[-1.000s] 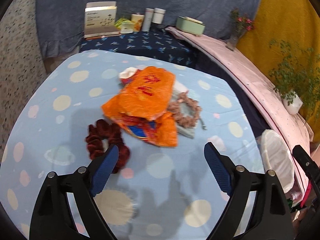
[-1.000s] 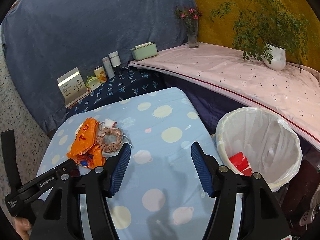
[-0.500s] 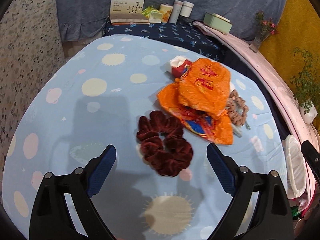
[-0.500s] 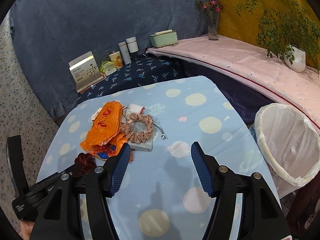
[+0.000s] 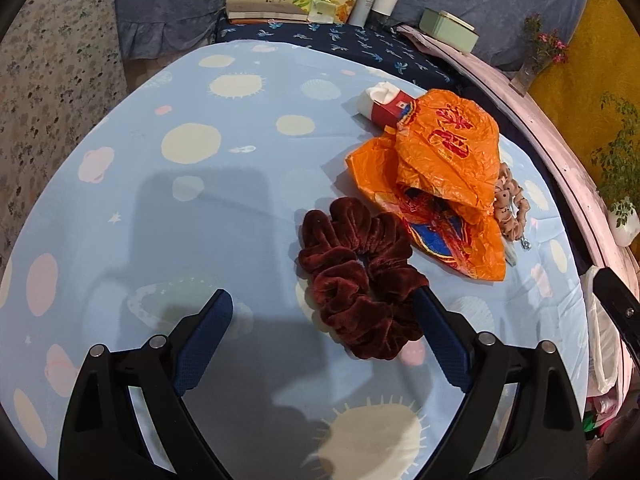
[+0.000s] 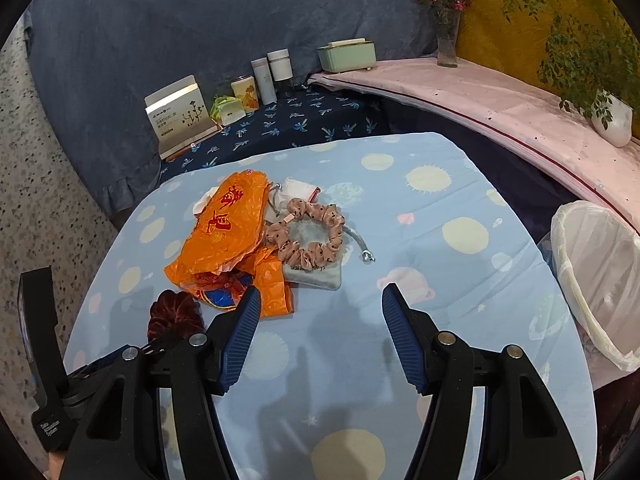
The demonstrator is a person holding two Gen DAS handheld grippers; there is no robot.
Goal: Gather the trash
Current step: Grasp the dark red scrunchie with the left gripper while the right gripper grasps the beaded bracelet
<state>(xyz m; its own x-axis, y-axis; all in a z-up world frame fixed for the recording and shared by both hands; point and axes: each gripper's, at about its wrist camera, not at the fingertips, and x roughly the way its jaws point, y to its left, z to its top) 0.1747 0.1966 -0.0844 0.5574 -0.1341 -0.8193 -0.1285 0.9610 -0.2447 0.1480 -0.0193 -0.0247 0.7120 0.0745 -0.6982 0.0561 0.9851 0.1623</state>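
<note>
A crumpled orange plastic bag [image 5: 444, 160] printed with red characters lies on the pale blue spotted tablecloth [image 5: 192, 200], over a red carton [image 5: 390, 110]. Beside it sit a plush maroon velvet scrunchie [image 5: 356, 284] and a pink dotted scrunchie [image 6: 310, 236] on a grey pouch [image 6: 316, 274]. The left gripper [image 5: 322, 312] is wide, its jaws closing slightly with nothing gripped. The right gripper [image 6: 320, 308] stands half-wide and empty. A white-lined bin [image 6: 596, 276] stands at the table's right.

Left wrist view: steep downward look, close over dark red scrunchie [image 5: 360, 284], orange plastic bag [image 5: 440, 176] beyond it. Right wrist view: shallower, farther back, bag [image 6: 224, 232] up-left, lined trash bin [image 6: 596, 280] at right edge. Both cover scrunchie, bag, bin.
</note>
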